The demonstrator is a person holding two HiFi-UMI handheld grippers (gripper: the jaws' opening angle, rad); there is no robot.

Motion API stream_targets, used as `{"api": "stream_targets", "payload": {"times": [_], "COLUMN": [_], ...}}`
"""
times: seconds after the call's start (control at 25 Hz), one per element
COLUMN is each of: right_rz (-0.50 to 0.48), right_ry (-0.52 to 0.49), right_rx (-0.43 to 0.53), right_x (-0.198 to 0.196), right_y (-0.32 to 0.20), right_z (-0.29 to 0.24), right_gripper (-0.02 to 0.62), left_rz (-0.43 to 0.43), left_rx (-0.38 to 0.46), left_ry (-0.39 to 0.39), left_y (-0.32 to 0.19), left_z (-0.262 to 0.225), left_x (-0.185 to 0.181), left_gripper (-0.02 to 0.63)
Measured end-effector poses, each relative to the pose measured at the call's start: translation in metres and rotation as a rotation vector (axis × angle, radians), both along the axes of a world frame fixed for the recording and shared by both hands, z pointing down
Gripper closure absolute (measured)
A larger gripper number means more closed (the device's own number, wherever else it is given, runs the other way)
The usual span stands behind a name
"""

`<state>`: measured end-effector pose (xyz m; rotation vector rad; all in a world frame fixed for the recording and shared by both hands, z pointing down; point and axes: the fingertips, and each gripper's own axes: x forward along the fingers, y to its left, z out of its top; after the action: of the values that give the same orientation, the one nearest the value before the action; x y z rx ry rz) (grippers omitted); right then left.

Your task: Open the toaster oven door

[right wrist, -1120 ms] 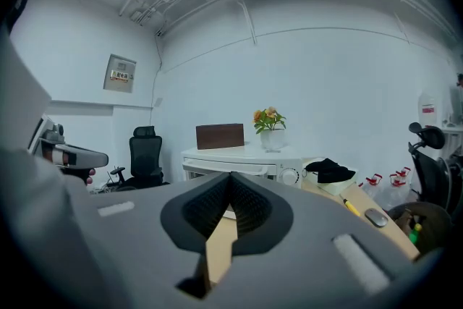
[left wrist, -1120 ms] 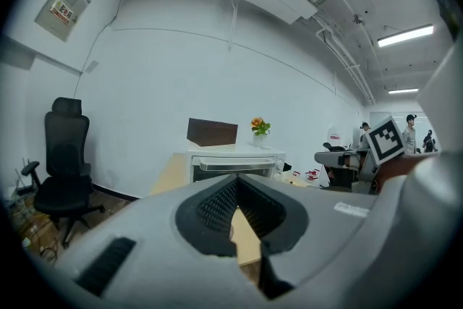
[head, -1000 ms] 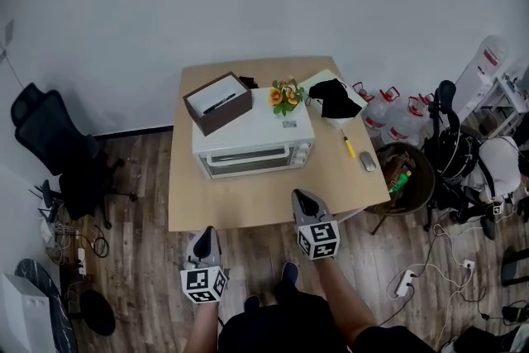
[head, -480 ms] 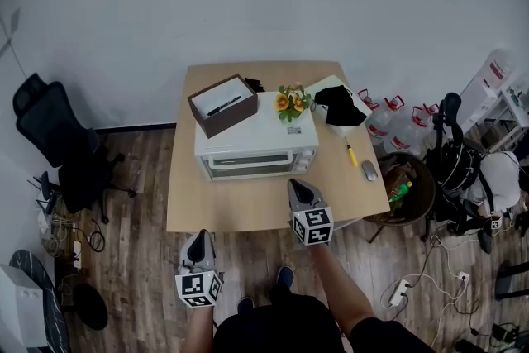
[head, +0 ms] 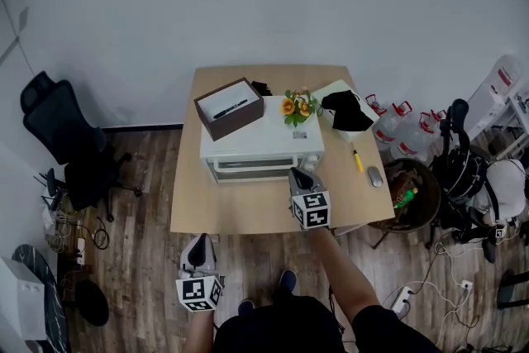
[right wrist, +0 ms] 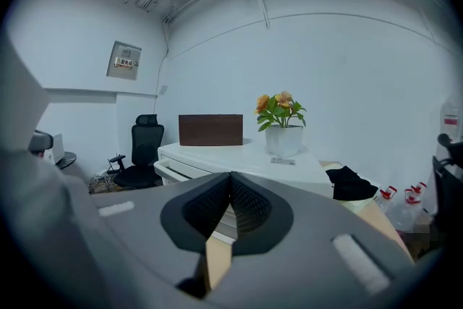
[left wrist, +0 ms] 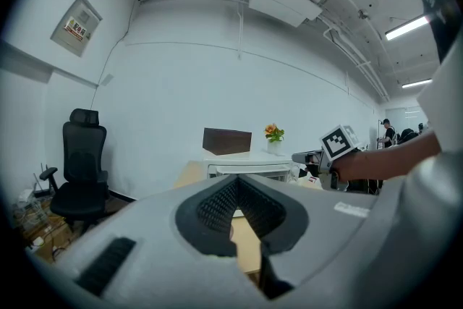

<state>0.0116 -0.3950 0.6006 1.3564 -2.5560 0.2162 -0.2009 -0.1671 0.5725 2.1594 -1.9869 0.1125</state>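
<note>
Hovering just before the toaster oven, the right gripper has jaws together, the left gripper likewise.

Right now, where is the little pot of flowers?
In the head view the flower pot stands on top of the white toaster oven, at its right end, between the brown box and the black cloth.

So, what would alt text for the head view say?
Seen from above, a person's right gripper is held over a light wooden table, close to the front of a white toaster oven with its door closed. An open brown box and a small pot of orange flowers sit on top; the left gripper hangs short of the table.
</note>
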Motion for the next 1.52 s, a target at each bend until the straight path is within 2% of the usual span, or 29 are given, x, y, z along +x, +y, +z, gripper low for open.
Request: {"api": "stream_targets", "payload": {"times": [0.36,0.68,0.96,1.24,1.52], "right_rz": [-0.005,-0.012,-0.022,-0.012,0.000], "right_ry": [0.021,0.060,0.080,0.079,0.037], "right_rx": [-0.048,-0.072,-0.092,-0.118,-0.123], "right_x": [-0.002,-0.001,-0.004,-0.004,-0.003], "right_y": [-0.026,-0.039,-0.047,-0.053,-0.053], "right_z": [0.016,0.027,0.036,0.047,0.046], "right_gripper": [0.586,0.586,0.586,0.586,0.586], "left_rz": [-0.020,-0.003,-0.014,-0.022,-0.029], "left_rx": [0.001,-0.007,-0.031,-0.039,-0.039], "left_ry": [-0.023,0.009,-0.016,-0.013,-0.010], "left_y": [0.003,0.006,0.010,0.012,0.016], "left_z": [-0.003,0.000,0.005,0.006,0.006], "left_x": [0.002,0.009,0.008,0.006,0.005], "left_gripper": [0.611,0.611,0.611,0.611,0.611]}}
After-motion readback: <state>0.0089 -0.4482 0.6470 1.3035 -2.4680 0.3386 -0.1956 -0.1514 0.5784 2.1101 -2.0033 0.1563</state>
